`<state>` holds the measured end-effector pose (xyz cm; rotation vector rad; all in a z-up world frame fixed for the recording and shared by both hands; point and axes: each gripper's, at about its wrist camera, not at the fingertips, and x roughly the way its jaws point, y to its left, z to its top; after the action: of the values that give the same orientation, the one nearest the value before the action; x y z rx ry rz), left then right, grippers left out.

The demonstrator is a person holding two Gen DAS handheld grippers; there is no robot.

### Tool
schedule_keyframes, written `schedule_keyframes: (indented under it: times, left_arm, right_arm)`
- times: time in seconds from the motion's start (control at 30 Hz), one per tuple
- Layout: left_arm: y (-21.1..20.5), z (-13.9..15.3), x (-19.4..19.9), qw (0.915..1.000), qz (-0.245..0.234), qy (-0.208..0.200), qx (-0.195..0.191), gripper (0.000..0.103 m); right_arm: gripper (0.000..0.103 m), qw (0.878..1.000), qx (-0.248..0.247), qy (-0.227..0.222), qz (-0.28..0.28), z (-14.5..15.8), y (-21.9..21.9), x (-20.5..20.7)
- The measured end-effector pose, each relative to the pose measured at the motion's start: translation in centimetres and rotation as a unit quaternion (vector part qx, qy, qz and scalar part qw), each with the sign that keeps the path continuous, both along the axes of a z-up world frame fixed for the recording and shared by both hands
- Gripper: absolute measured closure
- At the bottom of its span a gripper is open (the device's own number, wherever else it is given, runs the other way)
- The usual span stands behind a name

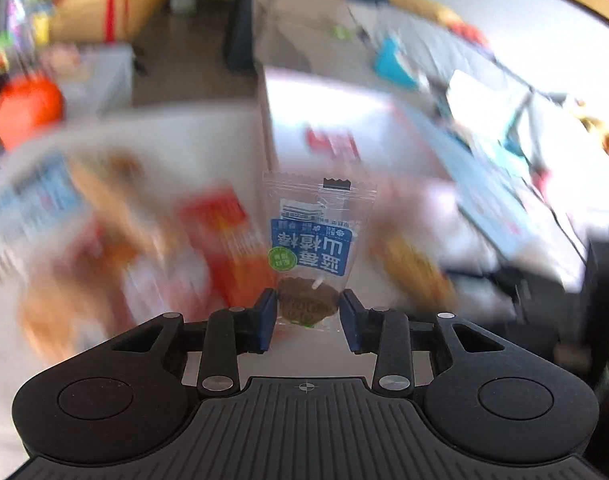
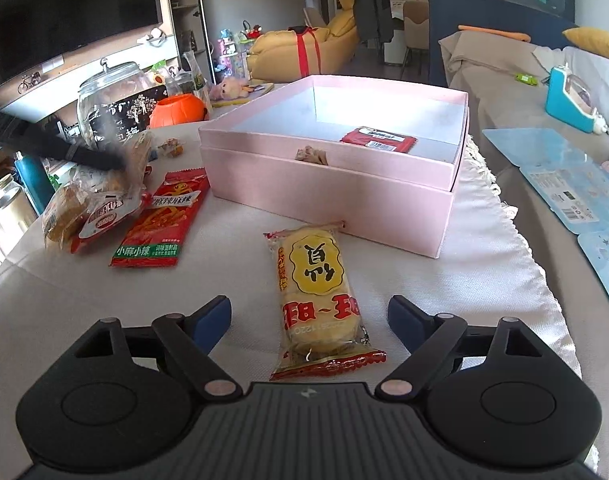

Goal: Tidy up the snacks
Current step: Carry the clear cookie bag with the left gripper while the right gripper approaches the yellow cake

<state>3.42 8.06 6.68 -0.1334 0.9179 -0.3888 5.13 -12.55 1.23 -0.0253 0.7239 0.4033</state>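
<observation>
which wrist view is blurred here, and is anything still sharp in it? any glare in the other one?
Left wrist view: background heavily motion-smeared, but the left tongs and the clear blue-label snack packet they grip are sharp. Right wrist view: sharp overall with fisheye bending at the edges; the pink box floor is washed out by bright light; the open right tongs and the rice cracker pack read clearly.

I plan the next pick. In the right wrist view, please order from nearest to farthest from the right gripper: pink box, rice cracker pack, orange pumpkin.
From the right gripper:
1. Rice cracker pack, between the open fingers, on the cloth.
2. Pink box, straight ahead, behind the pack.
3. Orange pumpkin, far left, past the box corner.
</observation>
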Motion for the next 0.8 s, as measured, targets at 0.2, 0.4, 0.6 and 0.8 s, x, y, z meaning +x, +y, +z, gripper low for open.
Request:
schedule_keyframes:
  times: [0.2, 0.4, 0.6, 0.8]
  left_arm:
    - [-0.7, -1.5, -1.5, 0.9993, -0.004, 0.022, 0.028, 0.076]
    - [-2.6, -3.1, 1.4, 0.9987, 0.016, -0.015, 0.047, 0.075]
    - [-3.1, -3.4, 2.3, 0.9984, 0.020, -0.022, 0.048, 0.074]
    - [-2.5, -3.1, 1.3, 0.9984, 0.025, -0.026, 0.044, 0.074]
  right_arm:
    - [0.011, 1.000, -0.017, 0.000, 0.006, -0.1, 0.7, 0.1]
    - [0.008, 0.999, -0.035, 0.000, 0.007, -0.2, 1.2, 0.1]
    - [0.007, 0.999, -0.034, 0.001, 0.001, -0.3, 1.0, 0.1]
    - [0.007, 1.000, -0.030, 0.001, -0.001, -0.2, 0.9, 0.1]
